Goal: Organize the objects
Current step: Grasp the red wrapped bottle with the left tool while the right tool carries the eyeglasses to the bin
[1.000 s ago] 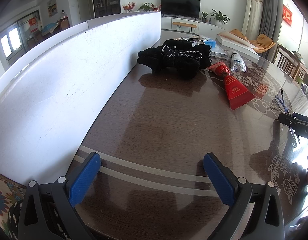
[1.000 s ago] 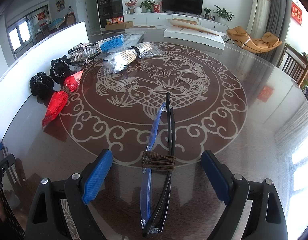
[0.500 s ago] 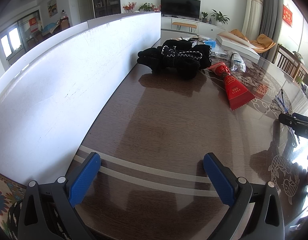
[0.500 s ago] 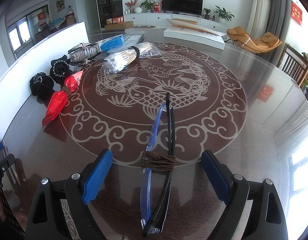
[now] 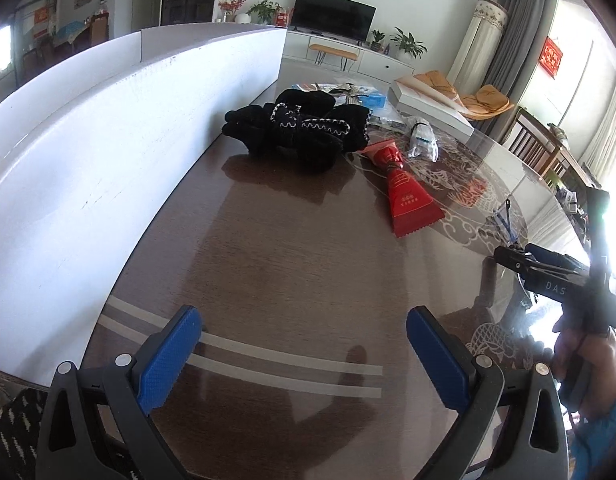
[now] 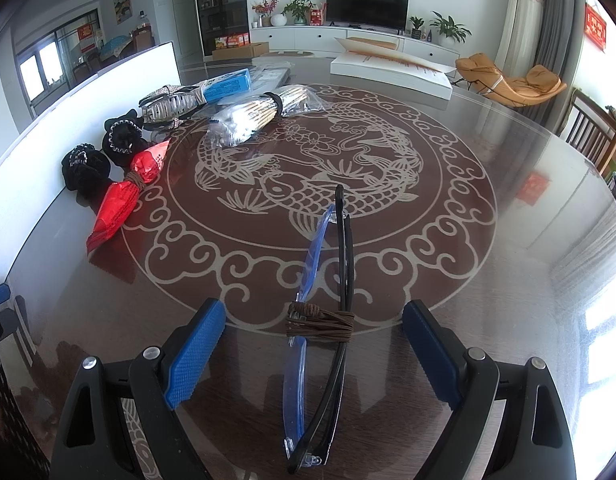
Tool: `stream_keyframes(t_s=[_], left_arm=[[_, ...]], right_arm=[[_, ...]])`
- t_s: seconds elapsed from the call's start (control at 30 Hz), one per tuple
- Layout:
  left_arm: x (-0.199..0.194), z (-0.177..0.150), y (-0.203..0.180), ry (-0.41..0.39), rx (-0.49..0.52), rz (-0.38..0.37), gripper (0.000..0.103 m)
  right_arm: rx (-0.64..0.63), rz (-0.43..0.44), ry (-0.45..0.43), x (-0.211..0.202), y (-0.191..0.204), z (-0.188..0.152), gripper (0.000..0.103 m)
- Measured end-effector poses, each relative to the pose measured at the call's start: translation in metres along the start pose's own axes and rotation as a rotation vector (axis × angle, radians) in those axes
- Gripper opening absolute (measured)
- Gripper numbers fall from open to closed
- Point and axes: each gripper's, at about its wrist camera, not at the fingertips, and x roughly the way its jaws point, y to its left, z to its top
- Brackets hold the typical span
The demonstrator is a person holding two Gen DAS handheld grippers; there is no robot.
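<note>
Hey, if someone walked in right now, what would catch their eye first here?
Probably the big fish pattern in the middle of the glossy round table. Next, the red packet beside the black gloves near the white board, and the tied pair of glasses lying between the open right gripper.

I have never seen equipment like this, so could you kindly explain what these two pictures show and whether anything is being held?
No robot here: a person carries a handheld two-finger gripper in each hand, each with a fisheye camera looking along its blue fingers. The left gripper is open over bare table, beside a white board, with black gloves and a red packet farther off. The right gripper is also open, its fingers either side of two pairs of glasses, one blue, one black, tied together with brown cord. Nothing is held.
</note>
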Motion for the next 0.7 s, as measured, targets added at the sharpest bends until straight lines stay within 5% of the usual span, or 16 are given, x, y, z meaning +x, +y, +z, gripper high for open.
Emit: stream_keyframes(t_s=[0.27, 0.47, 0.5, 0.57, 0.6, 0.63, 0.7], left_arm=[[0.051, 0.061, -0.073, 0.065, 0.132, -0.016, 0.101], [0.102, 0.093, -0.1, 0.138, 0.172, 0.075, 0.043], [0.102, 0.094, -0.103, 0.126, 0.196, 0.102, 0.02], [0.099, 0.091, -0.099, 0.12, 0.193, 0.082, 0.019], [0.093, 0.087, -0.096, 0.103, 0.194, 0.078, 0.018], [0.086, 0.081, -0.093, 0.083, 0.199, 0.08, 0.018], [0.067, 0.069, -0.082, 0.049, 0.184, 0.047, 0.018]], right_arm=[[-0.001, 0.01, -0.002, -0.001, 0.0, 0.0, 0.091], [0.023, 0.045, -0.013, -0.003, -0.005, -0.001, 0.091], [0.02, 0.049, -0.011, -0.003, -0.005, -0.001, 0.09], [-0.011, 0.009, 0.006, -0.007, -0.004, -0.001, 0.071], [-0.029, 0.019, 0.012, -0.01, -0.003, -0.001, 0.045], [-0.042, 0.015, 0.033, -0.011, -0.002, -0.001, 0.029], [-0.056, 0.025, 0.068, -0.013, -0.002, -0.002, 0.029]])
